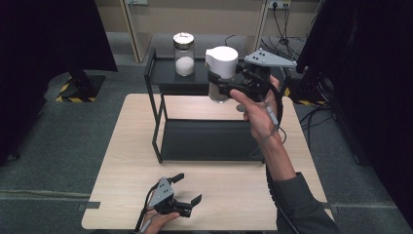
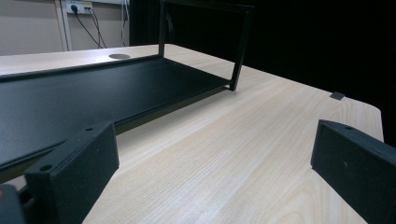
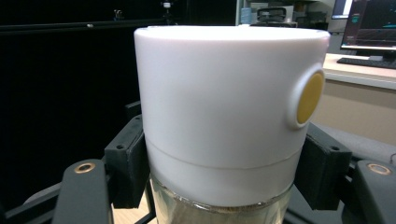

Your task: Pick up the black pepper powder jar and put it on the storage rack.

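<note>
My right gripper (image 1: 221, 87) is shut on a glass jar with a tall white lid (image 1: 222, 62) and holds it in the air above the right part of the black shelf rack (image 1: 158, 114). In the right gripper view the white lid (image 3: 224, 102) with a yellow button (image 3: 310, 99) sits between the black pads (image 3: 127, 164). A second glass jar (image 1: 184, 53) with white powder stands on the rack's top shelf. My left gripper (image 1: 187, 188) rests open on the table near the front edge, nothing between its pads (image 2: 74, 172).
The wooden table (image 1: 131, 195) carries the black rack, whose lower shelf (image 2: 70, 98) lies just ahead of the left gripper. Dark curtains stand at both sides, and cables lie on the floor at the back right.
</note>
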### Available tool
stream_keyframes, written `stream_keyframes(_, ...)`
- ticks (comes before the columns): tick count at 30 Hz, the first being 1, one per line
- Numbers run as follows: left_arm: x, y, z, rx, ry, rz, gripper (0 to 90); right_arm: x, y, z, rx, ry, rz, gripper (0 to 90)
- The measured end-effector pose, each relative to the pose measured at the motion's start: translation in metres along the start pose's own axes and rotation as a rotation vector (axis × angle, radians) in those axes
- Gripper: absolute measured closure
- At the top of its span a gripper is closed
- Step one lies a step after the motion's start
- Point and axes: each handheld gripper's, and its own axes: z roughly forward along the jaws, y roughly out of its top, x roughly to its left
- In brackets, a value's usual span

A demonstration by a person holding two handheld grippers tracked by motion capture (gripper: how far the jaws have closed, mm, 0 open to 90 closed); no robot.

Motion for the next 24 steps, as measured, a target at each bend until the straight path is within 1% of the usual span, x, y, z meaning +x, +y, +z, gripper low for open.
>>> stream_keyframes(3, 0.0, 0.0, 0.0, 0.002, 0.0, 0.001, 0.2, 0.0, 0.006, 0.005, -0.001, -0.013, 0.001, 30.7)
stream_keyframes(7, 0.0, 0.0, 0.0, 0.002, -0.001, 0.002, 0.2, 0.0, 0.015, 0.014, 0.011, -0.035, -0.003, 30.8)
stream_keyframes(11, 0.0, 0.0, 0.0, 0.001, 0.0, 0.001, 0.2, -0.003, 0.019, 0.024, 0.014, -0.054, 0.005, 30.8)
stream_keyframes(18, 0.0, 0.0, 0.0, -0.001, 0.002, 0.001, 0.2, -0.009, 0.023, 0.042, 0.022, -0.104, 0.015, 30.8)
stream_keyframes(24, 0.0, 0.0, -0.001, -0.002, 0.002, 0.002, 0.2, -0.014, 0.022, 0.054, 0.016, -0.147, 0.026, 30.7)
